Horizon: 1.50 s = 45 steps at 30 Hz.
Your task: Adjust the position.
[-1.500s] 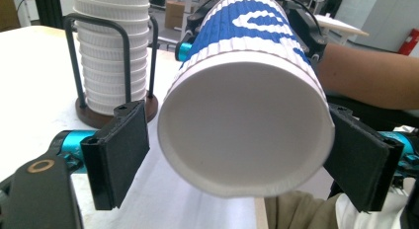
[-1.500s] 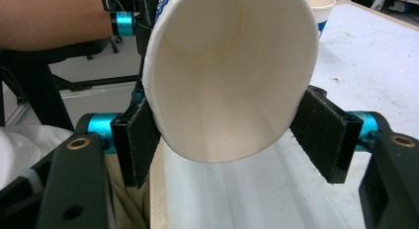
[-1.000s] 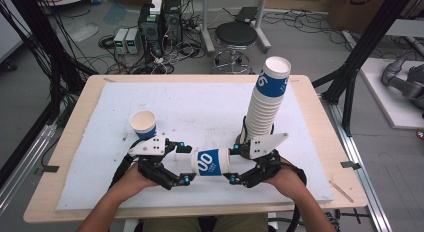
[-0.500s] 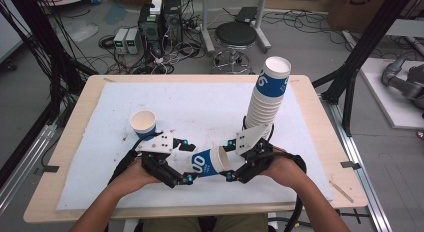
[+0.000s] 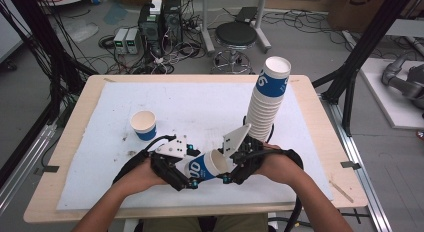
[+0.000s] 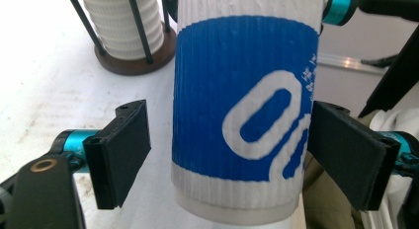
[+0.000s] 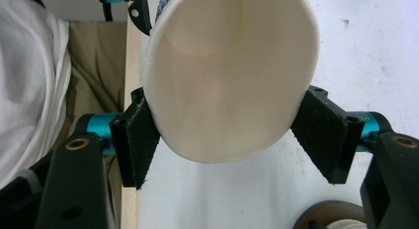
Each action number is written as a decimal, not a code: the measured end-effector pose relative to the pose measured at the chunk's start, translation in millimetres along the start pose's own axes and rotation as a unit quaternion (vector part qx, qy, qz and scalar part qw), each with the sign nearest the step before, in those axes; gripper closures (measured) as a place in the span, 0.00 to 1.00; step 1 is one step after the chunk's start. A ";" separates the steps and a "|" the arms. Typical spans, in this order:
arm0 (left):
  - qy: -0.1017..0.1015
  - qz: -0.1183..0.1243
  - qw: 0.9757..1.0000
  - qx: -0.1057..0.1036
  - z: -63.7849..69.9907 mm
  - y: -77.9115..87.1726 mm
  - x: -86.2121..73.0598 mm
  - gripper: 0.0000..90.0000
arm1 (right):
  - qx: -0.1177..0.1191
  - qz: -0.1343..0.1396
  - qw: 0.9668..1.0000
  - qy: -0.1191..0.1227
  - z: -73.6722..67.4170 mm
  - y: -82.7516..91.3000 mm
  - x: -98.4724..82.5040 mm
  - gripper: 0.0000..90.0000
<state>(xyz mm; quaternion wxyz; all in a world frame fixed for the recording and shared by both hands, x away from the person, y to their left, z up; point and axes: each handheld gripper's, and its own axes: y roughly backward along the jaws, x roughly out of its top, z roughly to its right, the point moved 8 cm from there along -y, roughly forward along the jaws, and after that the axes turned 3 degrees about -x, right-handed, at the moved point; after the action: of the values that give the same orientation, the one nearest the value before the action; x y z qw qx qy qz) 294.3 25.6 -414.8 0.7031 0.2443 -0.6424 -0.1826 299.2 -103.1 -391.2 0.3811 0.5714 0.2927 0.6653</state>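
Observation:
A white paper cup with a blue band (image 5: 204, 167) hangs tilted above the table's front edge between both grippers, its mouth turned up and to the right. My right gripper (image 5: 229, 167) is shut on the rim, squeezing the cup's mouth (image 7: 227, 76) into an oval between its jaws (image 7: 225, 135). My left gripper (image 5: 186, 178) is open around the cup's lower body (image 6: 242, 115): one jaw touches it and the other stands clear (image 6: 227, 145).
A tall leaning stack of matching cups (image 5: 267, 102) stands in a wire holder on a brown base (image 6: 133, 61) behind the right hand. A single cup (image 5: 144, 125) stands upright at mid-left on the white mat (image 5: 200, 107).
The cup lay level between the grippers; now it is tipped, mouth raised toward the right. The right gripper has turned and lifted, and the left has dropped slightly.

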 end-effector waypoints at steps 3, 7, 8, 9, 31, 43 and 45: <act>0.000 -0.011 1.000 -0.005 1.1 -2.9 0.0 0.20 | 0.003 -0.016 1.000 0.009 -2.1 -1.9 1.9 0.33; -0.005 -0.023 1.000 -0.013 2.9 -7.6 0.8 0.21 | 0.003 -0.043 0.999 0.022 -4.1 -4.0 3.3 0.33; -0.004 -0.025 1.000 -0.016 3.6 -9.2 0.7 0.22 | 0.003 -0.045 0.999 0.025 -4.8 -4.7 4.3 0.32; -0.005 -0.029 0.999 -0.018 4.1 -10.4 0.5 0.22 | 0.004 -0.049 0.998 0.025 -5.6 -4.9 4.9 0.32; 0.000 -0.005 0.999 -0.048 6.9 -18.2 -2.1 0.31 | 0.002 -0.050 0.998 0.030 -7.1 -4.6 7.7 0.24; 0.016 0.023 0.999 -0.036 1.2 -16.6 -6.0 0.31 | -0.017 0.004 1.000 0.024 0.2 7.8 11.0 0.24; 0.022 0.034 0.999 -0.026 -1.3 -15.5 -9.5 0.31 | -0.021 0.024 0.999 0.013 2.1 13.3 11.5 0.24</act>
<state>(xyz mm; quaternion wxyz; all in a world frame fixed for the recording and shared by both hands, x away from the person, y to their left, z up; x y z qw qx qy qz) 295.5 18.5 -431.6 0.7287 0.2082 -0.6299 -0.1699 298.3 -100.7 -373.7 0.3729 0.5616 0.2695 0.6877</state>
